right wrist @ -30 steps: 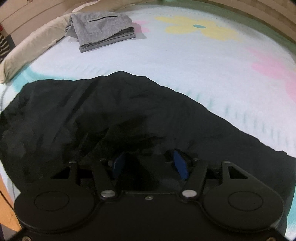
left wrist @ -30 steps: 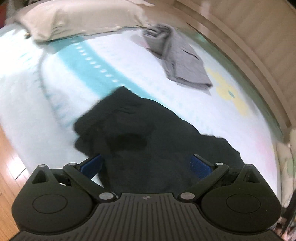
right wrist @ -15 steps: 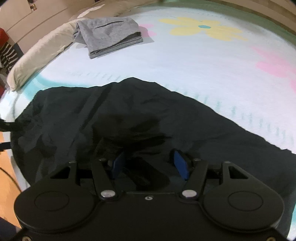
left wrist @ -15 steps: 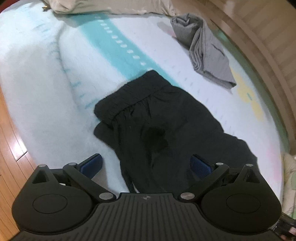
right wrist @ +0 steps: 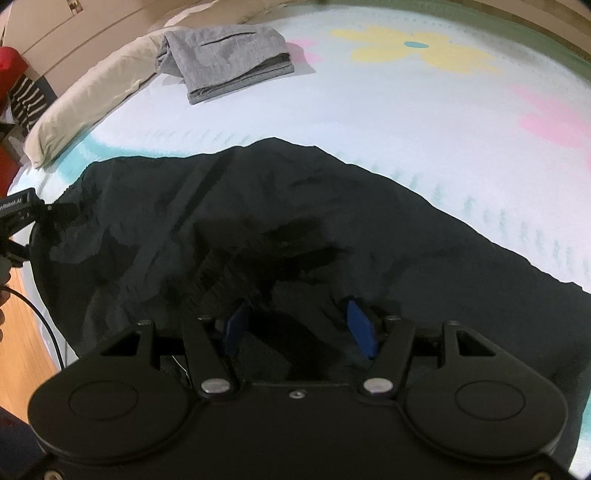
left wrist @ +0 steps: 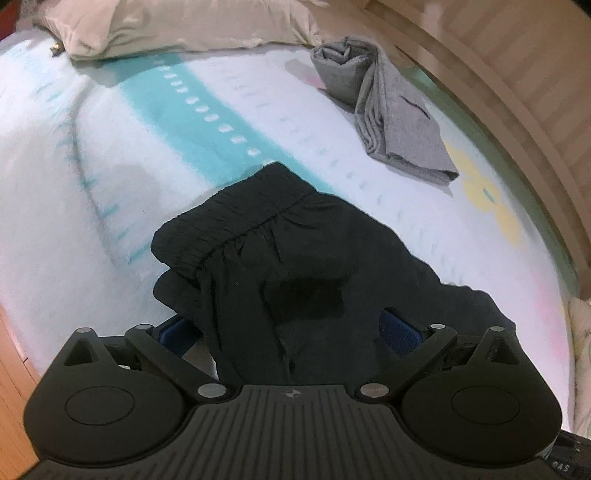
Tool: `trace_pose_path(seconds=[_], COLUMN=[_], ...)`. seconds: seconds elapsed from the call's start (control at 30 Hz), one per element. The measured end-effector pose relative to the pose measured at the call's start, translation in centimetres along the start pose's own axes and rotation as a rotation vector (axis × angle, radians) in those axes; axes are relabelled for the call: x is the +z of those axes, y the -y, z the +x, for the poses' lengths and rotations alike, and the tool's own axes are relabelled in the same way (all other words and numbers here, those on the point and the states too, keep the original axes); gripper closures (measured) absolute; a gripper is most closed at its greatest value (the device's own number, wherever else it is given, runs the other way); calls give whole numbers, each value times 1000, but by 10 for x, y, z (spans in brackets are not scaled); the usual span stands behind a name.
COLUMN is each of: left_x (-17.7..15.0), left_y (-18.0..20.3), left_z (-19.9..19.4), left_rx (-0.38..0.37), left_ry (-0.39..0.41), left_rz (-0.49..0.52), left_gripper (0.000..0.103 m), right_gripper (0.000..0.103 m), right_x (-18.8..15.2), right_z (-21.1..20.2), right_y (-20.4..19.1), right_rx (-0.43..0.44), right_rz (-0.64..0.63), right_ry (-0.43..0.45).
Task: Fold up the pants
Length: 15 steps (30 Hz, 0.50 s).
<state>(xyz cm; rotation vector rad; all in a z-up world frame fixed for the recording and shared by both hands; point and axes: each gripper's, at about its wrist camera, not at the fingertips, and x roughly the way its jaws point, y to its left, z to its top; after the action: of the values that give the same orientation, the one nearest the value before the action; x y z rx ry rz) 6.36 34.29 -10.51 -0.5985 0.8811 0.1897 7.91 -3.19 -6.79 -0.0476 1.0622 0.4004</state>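
The black pants [left wrist: 295,258] lie spread on the bed [left wrist: 110,155], partly doubled over, with the gathered elastic waistband [left wrist: 229,218] ahead of the left gripper [left wrist: 291,332] and a little to its left. This gripper's blue-padded fingers [left wrist: 400,330] stand wide apart, and a fold of the dark cloth runs down between them without being pinched; the left pad sits just off the cloth's edge, over the pale sheet.

The right gripper [right wrist: 299,325] points down onto the middle of the pants [right wrist: 295,221], its fingers [right wrist: 360,325] partly spread with bunched black fabric between them; whether the pads press on the cloth cannot be told.

Beyond both pairs of fingers, well apart from the black pants, a folded grey garment [left wrist: 391,118] [right wrist: 229,62] rests on the flowered sheet, close to a beige pillow [left wrist: 177,26] [right wrist: 92,99]. No container is in view.
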Motion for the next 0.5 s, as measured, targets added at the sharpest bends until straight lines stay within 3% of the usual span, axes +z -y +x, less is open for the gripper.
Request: trace_pose_path(seconds=[0.07, 0.1, 0.13, 0.17, 0.33, 0.5], left_x=[-2, -2, -2, -2, -16, -49], left_y=[3, 7, 11, 17, 67, 139], left_z=[-5, -7, -10, -14, -43, -70], left_rx=[24, 33, 42, 51, 30, -109], left_ry=[19, 27, 32, 34, 101, 126], left_rz=[-2, 13, 31, 49, 232, 476], left_gripper=[29, 53, 69, 74, 77, 76], right_gripper=[38, 38, 38, 38, 38, 38], right_x=[-1, -2, -3, -3, -8, -16], right_z=[-3, -5, -7, -9, -18, -29], right_y=[1, 3, 4, 6, 22, 44], right_rx=[-3, -2, -2, -3, -20, -38], right_rz=[-1, 1, 5, 9, 42, 104], right_ry=[1, 3, 6, 10, 19, 25])
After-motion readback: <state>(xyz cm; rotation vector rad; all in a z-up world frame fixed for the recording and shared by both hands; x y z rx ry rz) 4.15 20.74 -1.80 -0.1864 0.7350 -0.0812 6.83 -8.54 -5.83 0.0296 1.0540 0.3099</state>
